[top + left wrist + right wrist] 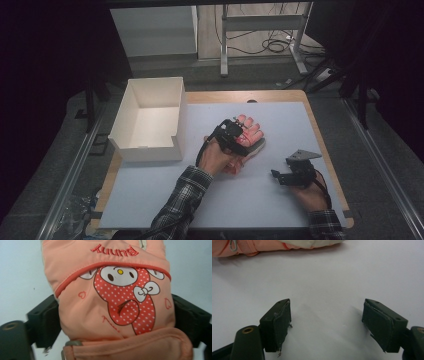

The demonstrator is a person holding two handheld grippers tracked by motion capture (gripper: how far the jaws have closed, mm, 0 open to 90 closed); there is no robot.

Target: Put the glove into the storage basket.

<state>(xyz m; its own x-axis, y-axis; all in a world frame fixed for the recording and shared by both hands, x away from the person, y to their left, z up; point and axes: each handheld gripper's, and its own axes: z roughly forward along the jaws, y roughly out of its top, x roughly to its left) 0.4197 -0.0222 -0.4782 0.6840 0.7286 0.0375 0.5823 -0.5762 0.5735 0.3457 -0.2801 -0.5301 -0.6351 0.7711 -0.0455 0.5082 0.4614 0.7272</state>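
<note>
Centrally, the left gripper [239, 134] pinches a peach cartoon-print fabric glove [112, 305]; lower right, the right gripper [325, 322] rests spread.

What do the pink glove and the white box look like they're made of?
Glove: looks like soft woven fabric, matte, with stitched seams, embroidered lettering and a printed cartoon figure; probably padded, judging by its puffiness. Box: seems to be thin white cardboard, matte, with straight folded walls and an open top.
</note>
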